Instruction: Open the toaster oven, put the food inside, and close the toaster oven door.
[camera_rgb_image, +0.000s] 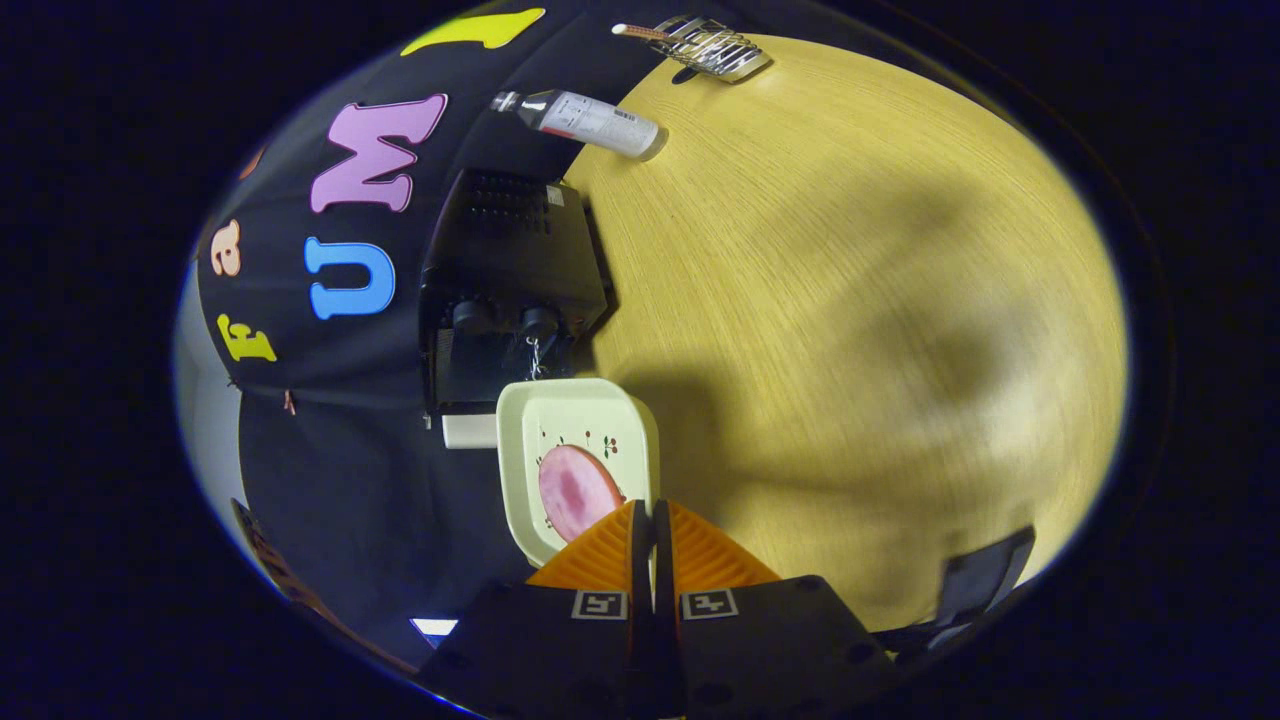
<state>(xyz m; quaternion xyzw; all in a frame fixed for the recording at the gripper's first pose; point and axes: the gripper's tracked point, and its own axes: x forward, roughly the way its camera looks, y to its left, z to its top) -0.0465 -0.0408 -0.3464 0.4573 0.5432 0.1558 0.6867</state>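
The gripper (650, 515) has its orange fingers (600, 560) pressed together on the near rim of a pale plate (575, 410) — a pink slice of food (575, 490) lies on it, just ahead of the fingertips. Beyond the plate stands the black toaster oven (505, 280) on the wooden table (850, 300). Farther off lie a bottle (590, 120) and a metal rack (715, 48).
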